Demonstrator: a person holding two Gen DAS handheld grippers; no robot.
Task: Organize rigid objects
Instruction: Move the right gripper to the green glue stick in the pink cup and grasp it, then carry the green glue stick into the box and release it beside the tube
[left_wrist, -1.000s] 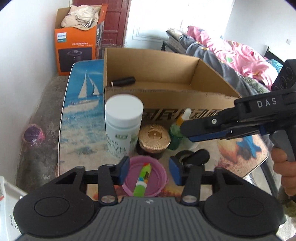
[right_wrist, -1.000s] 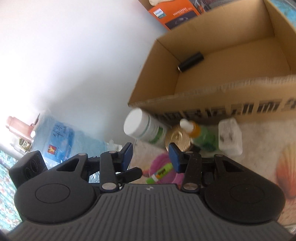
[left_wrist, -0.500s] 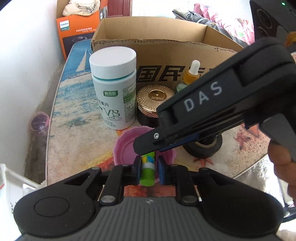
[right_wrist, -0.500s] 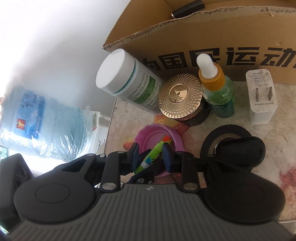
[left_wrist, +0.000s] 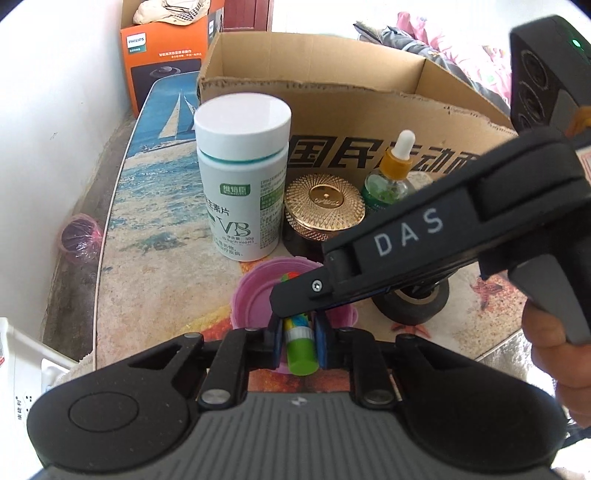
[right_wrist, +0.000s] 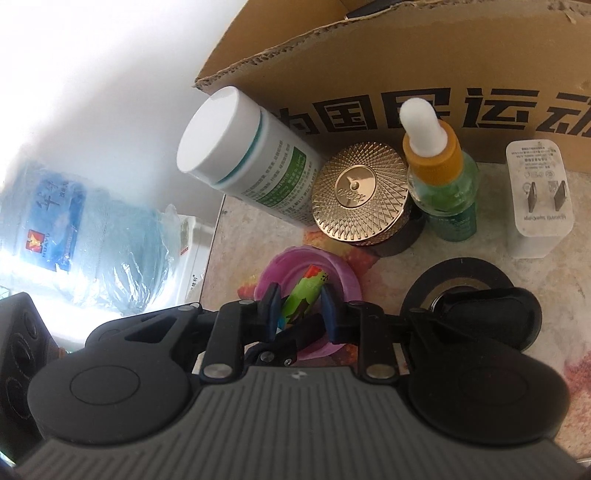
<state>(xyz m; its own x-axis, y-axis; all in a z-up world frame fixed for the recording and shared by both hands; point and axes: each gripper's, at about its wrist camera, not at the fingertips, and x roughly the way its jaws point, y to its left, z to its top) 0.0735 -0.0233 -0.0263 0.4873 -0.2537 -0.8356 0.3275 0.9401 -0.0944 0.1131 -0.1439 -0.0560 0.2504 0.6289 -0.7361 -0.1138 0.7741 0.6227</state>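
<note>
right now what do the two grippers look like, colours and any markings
Both are matte black plastic. The left gripper has blue pads on its fingers, silver pivot screws, two round discs and a grey ribbed body with a small logo. The right gripper is built the same; seen from the left wrist camera, its side reads "DAS" in white letters. A bare hand grips its handle.

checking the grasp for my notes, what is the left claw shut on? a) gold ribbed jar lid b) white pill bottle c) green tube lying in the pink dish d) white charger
c: the left claw has both blue pads pressed on the green tube over the pink dish.
</note>
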